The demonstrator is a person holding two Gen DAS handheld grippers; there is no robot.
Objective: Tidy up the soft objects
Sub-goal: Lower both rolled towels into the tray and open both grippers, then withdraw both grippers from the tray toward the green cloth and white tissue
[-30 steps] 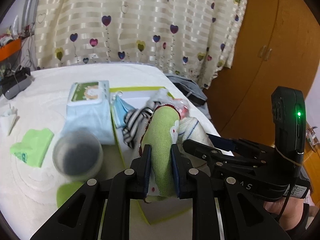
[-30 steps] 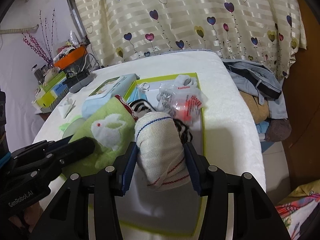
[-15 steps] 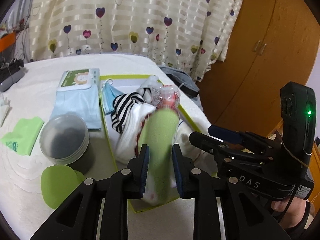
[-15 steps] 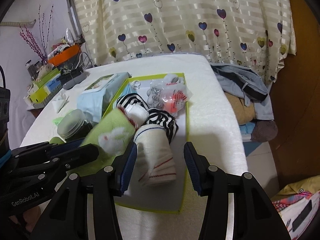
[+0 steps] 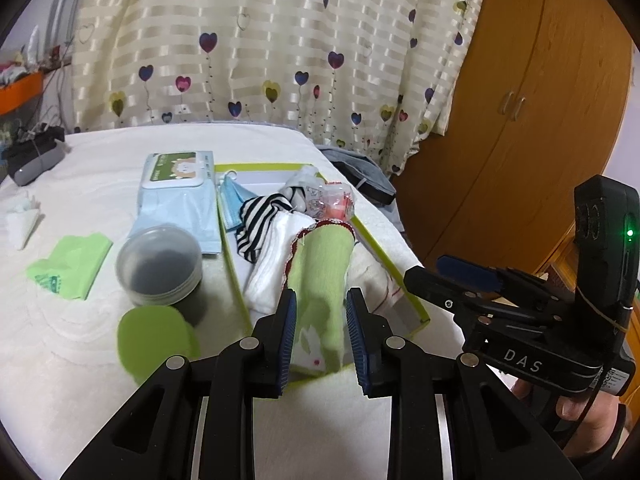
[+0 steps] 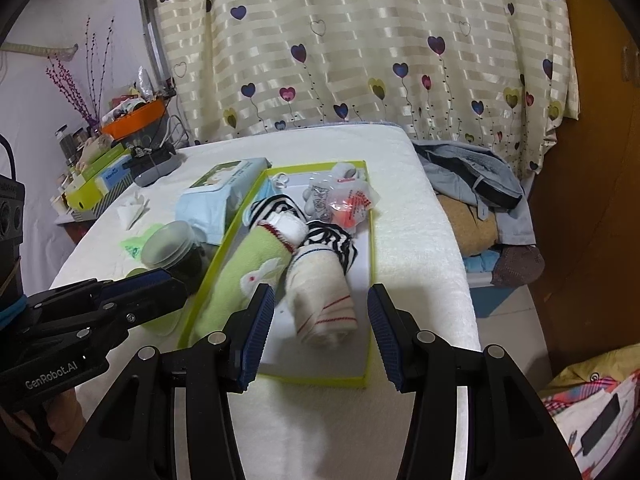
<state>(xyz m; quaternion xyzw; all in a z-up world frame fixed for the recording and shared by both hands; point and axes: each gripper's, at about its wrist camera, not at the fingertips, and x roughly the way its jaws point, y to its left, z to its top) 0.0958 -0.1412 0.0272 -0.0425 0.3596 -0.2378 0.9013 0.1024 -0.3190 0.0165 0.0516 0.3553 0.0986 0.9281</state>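
1. We have the green sock (image 5: 320, 276) lying in the green-edged tray (image 6: 370, 248), beside the cream sock (image 6: 320, 296) with red stripes. Both sit at the tray's near end.
2. Our left tongs (image 5: 321, 330) stand around the green sock's near end. The jaws are part open, and we see gaps on both sides, so the pads do not press it.
3. Our right tongs (image 6: 321, 328) are wide open and hold nothing. The cream sock lies on the tray floor beyond them.
4. Further back the tray holds a striped sock (image 6: 332, 244), a white cloth (image 5: 276, 256), a blue face mask (image 5: 232, 208) and a small plastic packet (image 6: 348, 204).
5. By our reckoning most soft things are in. Outside on the white table (image 6: 420, 240) remain a pack of wipes (image 5: 176, 196), a green bag (image 5: 72, 264), a crumpled tissue (image 5: 20, 220) and a lidded jar (image 5: 160, 264).
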